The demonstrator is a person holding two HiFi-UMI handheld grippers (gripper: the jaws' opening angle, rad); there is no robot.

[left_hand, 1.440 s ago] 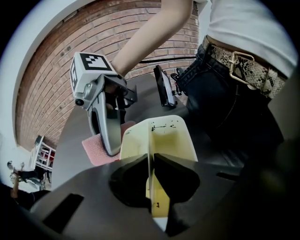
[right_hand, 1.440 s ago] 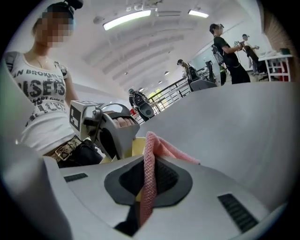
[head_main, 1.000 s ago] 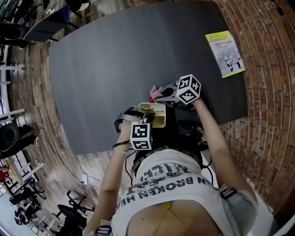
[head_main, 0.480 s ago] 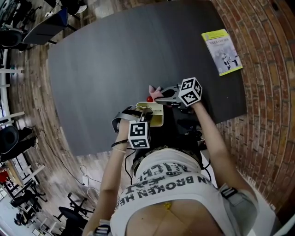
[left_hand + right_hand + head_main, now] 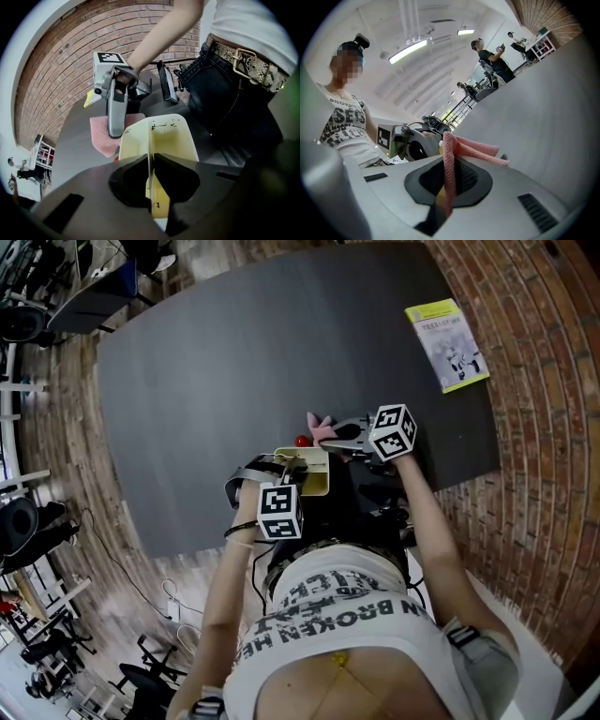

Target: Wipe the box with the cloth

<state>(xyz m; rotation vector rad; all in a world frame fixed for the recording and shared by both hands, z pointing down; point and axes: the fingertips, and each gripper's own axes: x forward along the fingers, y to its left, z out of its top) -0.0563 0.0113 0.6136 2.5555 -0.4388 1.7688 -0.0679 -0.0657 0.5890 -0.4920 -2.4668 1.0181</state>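
Pink cloth (image 5: 475, 149) at the cream box (image 5: 164, 136)
Left gripper (image 5: 151, 174) clamps the box's thin wall; right gripper (image 5: 446, 180) pinches the cloth.

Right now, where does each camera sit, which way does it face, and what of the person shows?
Head view: on the head, facing steeply down at the table; shirt, both arms show.
Left gripper view: on the left gripper, looking along jaws shut on the box; waist, right arm show.
Right gripper view: on the right gripper, facing along jaws shut on the cloth; the torso shows.
Gripper views share the cloth.
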